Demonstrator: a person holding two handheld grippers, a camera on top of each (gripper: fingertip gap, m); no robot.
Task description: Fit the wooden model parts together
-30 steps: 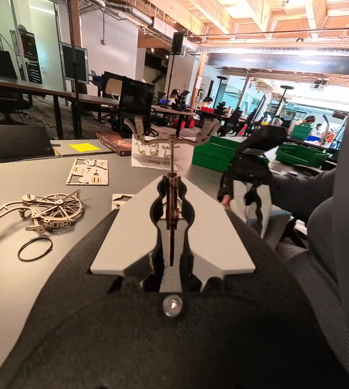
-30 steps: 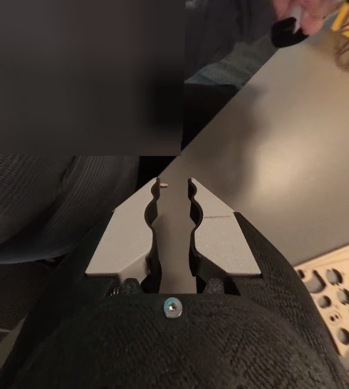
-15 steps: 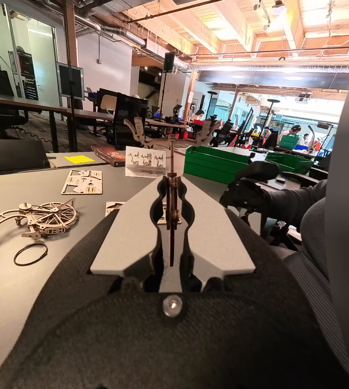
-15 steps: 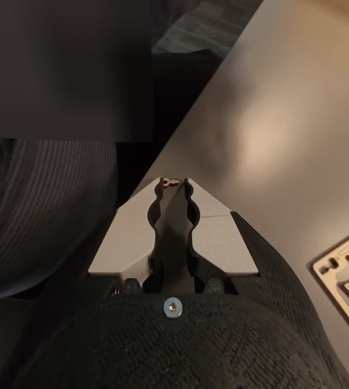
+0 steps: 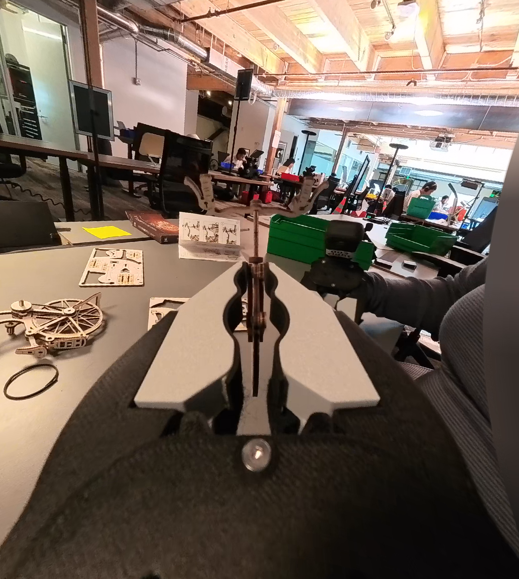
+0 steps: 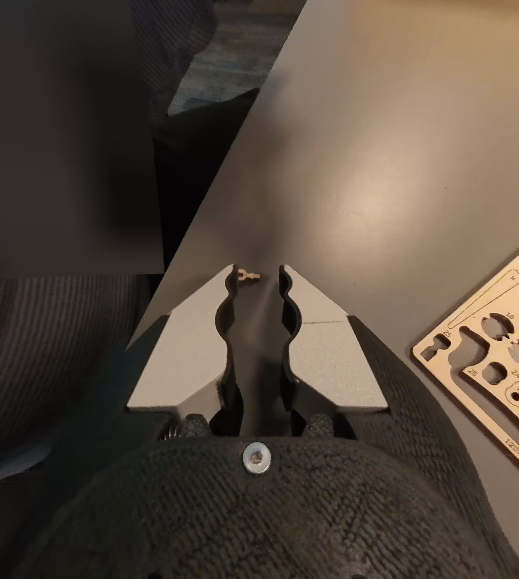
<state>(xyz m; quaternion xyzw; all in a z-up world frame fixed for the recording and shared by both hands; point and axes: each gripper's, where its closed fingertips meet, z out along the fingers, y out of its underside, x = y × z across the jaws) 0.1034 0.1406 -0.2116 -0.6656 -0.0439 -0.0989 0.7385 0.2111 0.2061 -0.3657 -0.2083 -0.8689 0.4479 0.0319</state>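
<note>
table (image 5: pixel 164 263): grey, carries loose kit. wheel assembly (image 5: pixel 54 322): parked flat, awaiting joining. left gripper (image 5: pixel 255 269): clenched on handlebar piece (image 5: pixel 255 219), held upright, likely for access. right gripper (image 6: pixel 256 275): released, straddling tiny peg (image 6: pixel 249 276) near table edge, probably for pickup.

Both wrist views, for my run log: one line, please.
left gripper: shut on handlebar part | right gripper: open over small peg

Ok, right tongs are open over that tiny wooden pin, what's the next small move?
Probably nudge the right tongs left, then close. The small wooden pin lies on the table against the left fingertip, off-centre, while the left tongs hold the handlebar piece.
</note>
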